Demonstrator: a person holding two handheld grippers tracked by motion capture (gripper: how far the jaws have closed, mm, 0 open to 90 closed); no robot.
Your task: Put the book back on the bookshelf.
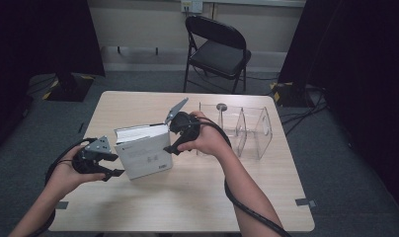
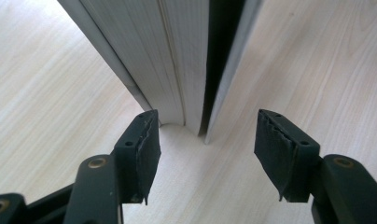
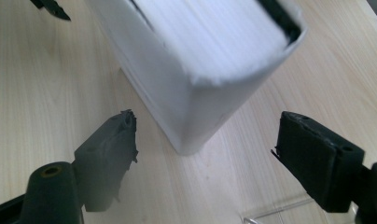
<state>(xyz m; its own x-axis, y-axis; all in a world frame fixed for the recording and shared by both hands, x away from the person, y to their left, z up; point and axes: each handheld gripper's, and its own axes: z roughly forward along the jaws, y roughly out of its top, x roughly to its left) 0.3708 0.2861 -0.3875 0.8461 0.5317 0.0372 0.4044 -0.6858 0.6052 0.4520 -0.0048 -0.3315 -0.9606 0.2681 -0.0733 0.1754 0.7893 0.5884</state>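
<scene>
A thick white book (image 1: 143, 153) stands on the wooden table (image 1: 187, 202), pages up. My left gripper (image 1: 114, 165) is low at the book's left end, open. In the left gripper view, the book's page block and cover (image 2: 177, 60) lie just ahead of the left gripper (image 2: 205, 140), with nothing between its pads. My right gripper (image 1: 169, 141) is at the book's upper right corner, open. In the right gripper view, that corner (image 3: 200, 60) hangs ahead of the right gripper (image 3: 205, 140), and its pads stand apart from the book.
A clear acrylic divider box (image 1: 247, 128) stands right of the book, close behind the right hand, with a small dark round thing (image 1: 221, 106) at its back. Its edge (image 3: 270, 212) shows under the right jaws. A black folding chair (image 1: 217, 49) stands beyond the table.
</scene>
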